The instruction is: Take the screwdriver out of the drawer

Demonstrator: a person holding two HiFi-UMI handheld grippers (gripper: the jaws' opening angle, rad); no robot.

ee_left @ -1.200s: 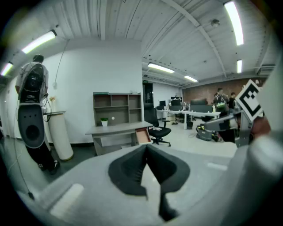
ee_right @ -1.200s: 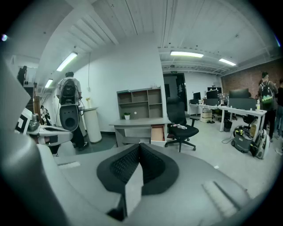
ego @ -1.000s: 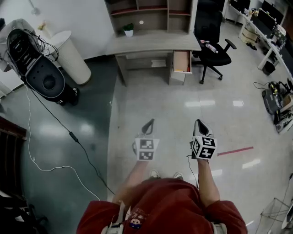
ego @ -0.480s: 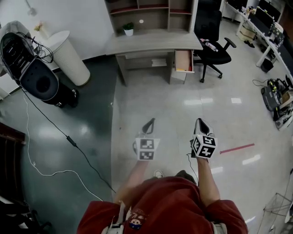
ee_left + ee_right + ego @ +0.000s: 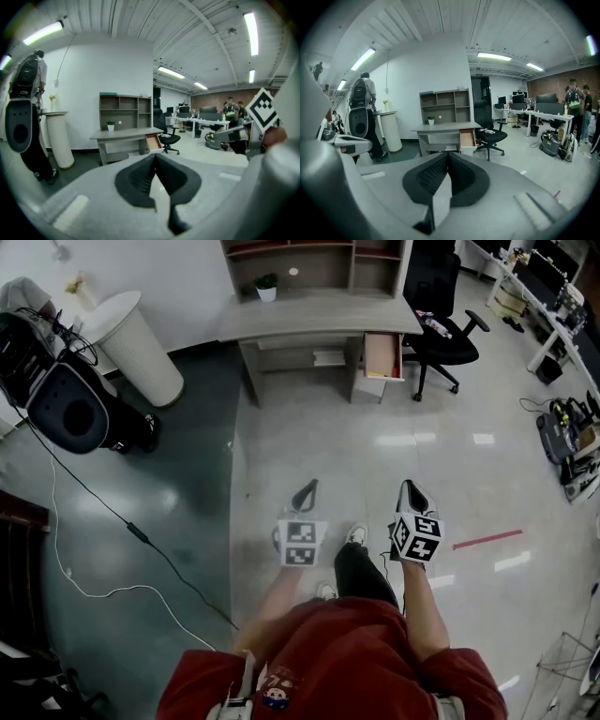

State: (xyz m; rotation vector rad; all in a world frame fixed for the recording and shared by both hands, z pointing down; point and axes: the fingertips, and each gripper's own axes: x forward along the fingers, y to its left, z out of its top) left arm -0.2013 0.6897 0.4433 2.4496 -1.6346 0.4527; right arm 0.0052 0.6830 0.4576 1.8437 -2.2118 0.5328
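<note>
Both hand-held grippers (image 5: 309, 487) (image 5: 409, 488) far from drawer (image 5: 382, 354)

Bright, even light from ceiling strip lights (image 5: 494, 56), white glare patches on the glossy floor (image 5: 412, 474), fisheye bend and dark corners in both gripper views, left tongs (image 5: 155, 157) and right tongs (image 5: 447, 155) soft, out of focus

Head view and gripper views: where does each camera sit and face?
Head view: on the head, steeply down; floor, desk, left gripper, right gripper, forearms, red shirt.
Left gripper view: along its shut jaws toward the desk; right gripper's cube at right.
Right gripper view: along its shut jaws, deskward; left gripper at left.
All share the desk's open drawer.
</note>
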